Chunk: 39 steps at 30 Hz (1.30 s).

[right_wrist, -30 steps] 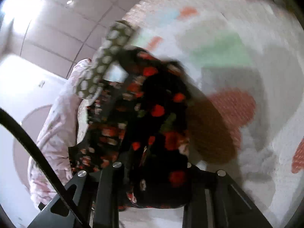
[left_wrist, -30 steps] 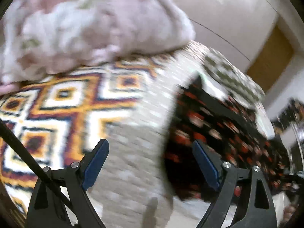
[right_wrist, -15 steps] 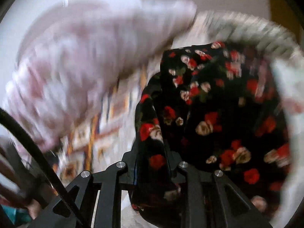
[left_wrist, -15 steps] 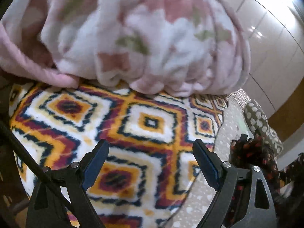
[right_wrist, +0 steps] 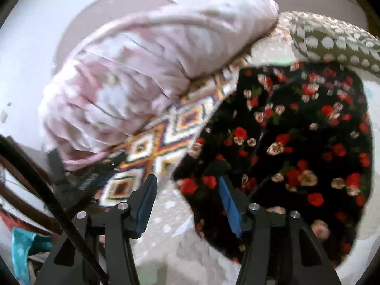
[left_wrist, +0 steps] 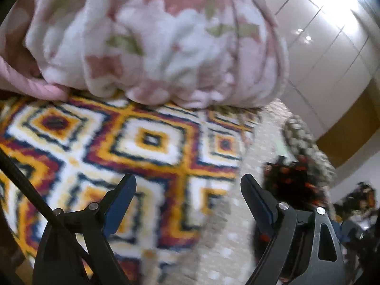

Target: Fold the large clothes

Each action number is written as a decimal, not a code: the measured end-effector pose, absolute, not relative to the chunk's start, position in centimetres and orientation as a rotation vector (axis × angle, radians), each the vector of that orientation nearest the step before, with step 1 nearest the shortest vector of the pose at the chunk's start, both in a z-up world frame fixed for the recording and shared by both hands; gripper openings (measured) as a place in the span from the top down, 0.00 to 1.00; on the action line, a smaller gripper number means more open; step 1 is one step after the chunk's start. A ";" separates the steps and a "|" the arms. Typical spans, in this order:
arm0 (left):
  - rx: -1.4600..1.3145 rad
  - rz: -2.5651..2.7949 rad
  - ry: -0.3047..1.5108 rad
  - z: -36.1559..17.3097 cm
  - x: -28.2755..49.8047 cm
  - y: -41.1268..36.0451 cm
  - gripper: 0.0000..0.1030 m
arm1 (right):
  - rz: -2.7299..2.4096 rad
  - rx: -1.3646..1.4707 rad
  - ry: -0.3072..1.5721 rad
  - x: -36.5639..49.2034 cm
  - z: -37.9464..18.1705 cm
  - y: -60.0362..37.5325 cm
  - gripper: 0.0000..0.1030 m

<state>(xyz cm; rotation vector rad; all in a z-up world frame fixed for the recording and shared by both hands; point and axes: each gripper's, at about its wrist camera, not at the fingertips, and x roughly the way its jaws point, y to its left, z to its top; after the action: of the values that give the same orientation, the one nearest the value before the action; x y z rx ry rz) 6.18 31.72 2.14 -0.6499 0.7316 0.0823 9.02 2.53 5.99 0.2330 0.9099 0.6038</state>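
In the left wrist view, the left gripper has its two blue-padded fingers wide apart with nothing between them. It hangs over a soft blanket with orange, purple and white diamond shapes. On the far side of that blanket sits a big fluffy pink and white bundle with flower shapes. Far off to the right lies the black cloth with red roses, blurry and small here, next to a brown cushion with pale dots.

In the right wrist view, the right gripper has jaws that are opening. The near left edge of the black rose cloth sits right by the right finger, but the pads do not press on it, so the cloth looks let go. The cloth lies spread on the pale spotted cover, to the right of the diamond blanket and the pink bundle. The dotted cushion is at the far right.

I think the step is laying down one fold of the rose cloth. To do it well, open all the way before lifting away, so the edge does not get dragged. Then look for bumps, and pick the next corner with both grippers so the sides line up.
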 end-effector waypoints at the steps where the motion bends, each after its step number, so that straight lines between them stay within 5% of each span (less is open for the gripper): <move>1: -0.665 0.036 0.726 2.6 6.0 31.0 0.14 | 0.598 0.233 0.890 8.7 6.7 2.1 0.39; 13: -0.321 -0.315 0.706 5.7 7.5 16.5 0.14 | 0.306 0.193 0.857 8.9 8.1 -5.5 0.34; 14: -0.295 -0.322 0.726 5.4 8.1 15.4 0.20 | 0.297 0.193 0.860 8.8 7.9 -6.0 0.34; 15: -0.277 -0.324 0.748 5.1 8.5 14.7 0.60 | 0.289 0.191 0.865 8.8 7.8 -6.3 0.35; 16: -0.256 -0.322 0.805 4.5 9.5 14.0 0.81 | 0.285 0.190 0.870 8.9 7.6 -6.4 0.35; 25: -0.543 -0.321 0.888 1.5 10.3 19.4 0.81 | 0.348 0.091 0.860 12.1 9.0 -2.3 0.33; 32: -0.513 -0.317 0.874 1.3 9.8 18.9 0.80 | 0.330 -0.082 1.025 18.9 4.6 4.0 0.33; 33: -0.520 -0.321 0.875 1.2 9.8 19.0 0.80 | 0.309 -0.121 1.049 19.6 3.7 4.7 0.38; 34: -0.535 -0.331 0.876 1.1 9.9 19.2 0.80 | 0.289 -0.151 1.060 20.0 3.1 5.0 0.63; 36: -0.570 -0.350 0.881 0.9 10.1 19.7 0.80 | 0.294 -0.172 1.083 20.6 2.3 5.4 0.90; 39: -0.609 -0.386 0.886 0.8 10.1 20.3 0.79 | 0.334 -0.112 1.052 20.4 4.0 4.9 0.92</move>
<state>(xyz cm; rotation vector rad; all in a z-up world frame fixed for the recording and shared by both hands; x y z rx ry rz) 10.11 20.33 0.83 -0.6088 0.8864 -0.3861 20.40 4.90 4.04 -0.1123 1.0525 0.3344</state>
